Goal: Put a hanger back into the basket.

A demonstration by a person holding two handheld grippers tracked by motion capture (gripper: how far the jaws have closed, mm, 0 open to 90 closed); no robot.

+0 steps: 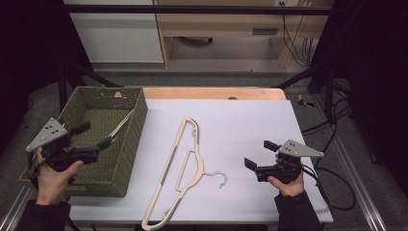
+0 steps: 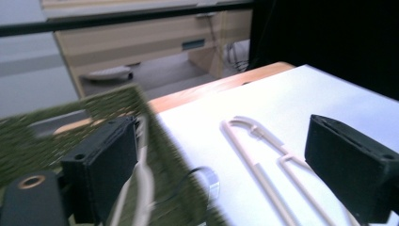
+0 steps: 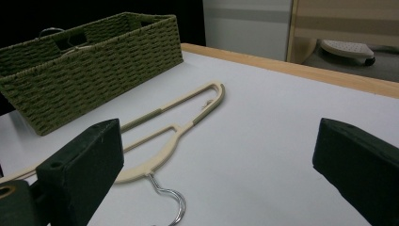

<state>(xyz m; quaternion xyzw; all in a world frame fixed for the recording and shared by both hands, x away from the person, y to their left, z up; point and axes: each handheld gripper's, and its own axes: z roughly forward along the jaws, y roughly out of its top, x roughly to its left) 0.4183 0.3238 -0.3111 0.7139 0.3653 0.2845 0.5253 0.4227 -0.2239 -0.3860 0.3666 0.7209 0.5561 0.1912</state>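
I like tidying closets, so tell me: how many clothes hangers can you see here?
2: one hanger lies flat on the white table, one hanger leans inside the green basket. More could be hidden in the basket.

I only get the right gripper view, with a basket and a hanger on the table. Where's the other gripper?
Observer: In the high view, the left gripper hangs over the green basket, at the table's left side.
Operator: Is it holding something?
Observer: No. Its jaws stand wide open and nothing is pinched between them.
Operator: So what's inside the basket?
Observer: A second cream hanger lies in there, leaning along the basket's right wall, close to the left gripper.
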